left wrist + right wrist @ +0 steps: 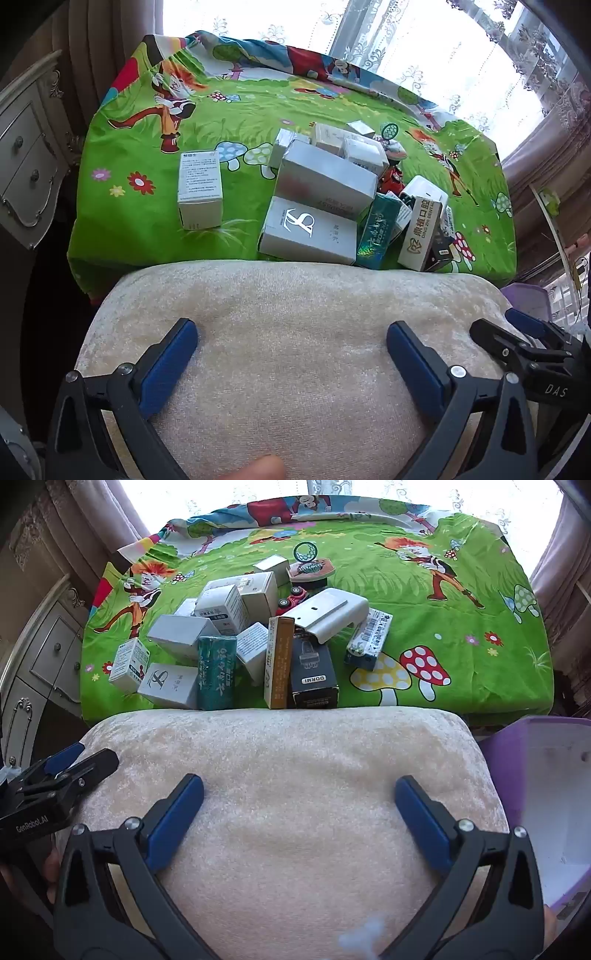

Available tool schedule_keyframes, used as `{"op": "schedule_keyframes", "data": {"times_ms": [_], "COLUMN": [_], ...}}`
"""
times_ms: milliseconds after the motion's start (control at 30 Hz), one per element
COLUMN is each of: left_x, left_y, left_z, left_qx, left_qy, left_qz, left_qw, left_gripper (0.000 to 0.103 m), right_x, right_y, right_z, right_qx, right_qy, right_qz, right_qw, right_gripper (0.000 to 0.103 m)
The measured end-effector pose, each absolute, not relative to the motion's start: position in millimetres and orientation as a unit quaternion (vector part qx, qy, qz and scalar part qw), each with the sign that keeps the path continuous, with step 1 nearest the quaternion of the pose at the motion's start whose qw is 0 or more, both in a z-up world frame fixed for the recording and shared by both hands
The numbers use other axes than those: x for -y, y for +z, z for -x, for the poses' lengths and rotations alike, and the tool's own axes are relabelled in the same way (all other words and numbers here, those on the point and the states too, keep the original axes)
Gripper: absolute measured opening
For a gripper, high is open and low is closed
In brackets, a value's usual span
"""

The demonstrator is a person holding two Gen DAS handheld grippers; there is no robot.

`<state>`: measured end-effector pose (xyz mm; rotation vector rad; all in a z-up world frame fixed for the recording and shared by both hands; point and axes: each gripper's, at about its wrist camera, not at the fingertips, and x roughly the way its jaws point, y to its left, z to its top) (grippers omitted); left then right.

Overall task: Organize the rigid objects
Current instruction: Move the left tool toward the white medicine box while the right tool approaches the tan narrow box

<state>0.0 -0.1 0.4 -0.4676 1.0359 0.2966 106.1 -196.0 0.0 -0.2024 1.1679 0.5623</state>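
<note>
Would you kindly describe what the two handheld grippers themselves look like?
Both the left gripper and right gripper have black triangular-cutout frames, silver bolts and blue finger pads. White lettering marks their bodies: "DAS" on the right, "GenRobot.AI" on the left.

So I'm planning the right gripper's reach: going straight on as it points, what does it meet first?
Likely the cream velvet cushion below the open right gripper; past its edge, the upright tan narrow box and black DORMI box, though depth is unclear.
</note>
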Motion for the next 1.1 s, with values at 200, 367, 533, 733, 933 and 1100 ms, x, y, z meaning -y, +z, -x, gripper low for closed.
{"op": "schedule_keyframes", "data": {"times_ms": [200,367,533,733,933,1100], "left_x": [0.4,-1.9,-0.9,-1.5,-4.9,-6.5], "left_y": [-0.1,-1.4,-0.6,-0.5,1.2,3.1], "left_z": [0.2,2.8,-2.1,-1.3,2.3,6.6], "left_qx": [-0.485,-0.487,-0.492,-0.491,-0.482,-0.471], "left_qy": [0.142,0.144,0.146,0.147,0.14,0.141], "left_qz": [0.218,0.219,0.216,0.225,0.244,0.257], "left_qw": [0.835,0.833,0.83,0.828,0.829,0.832], "left_gripper": [0.103,0.103,0.103,0.103,0.103,0.103], "right_x": [195.7,194.2,196.1,196.3,197.1,196.9], "right_y": [0.4,0.4,0.2,0.0,0.2,1.1], "right_z": [-106.4,-106.2,-106.5,-106.5,-107.4,-106.4], "right_qx": [-0.537,-0.538,-0.538,-0.538,-0.538,-0.534], "right_qy": [0.267,0.265,0.265,0.265,0.265,0.266], "right_qz": [0.087,0.089,0.089,0.089,0.088,0.086], "right_qw": [0.796,0.795,0.795,0.795,0.795,0.798], "right_gripper": [0.103,0.103,0.103,0.103,0.103,0.103]}}
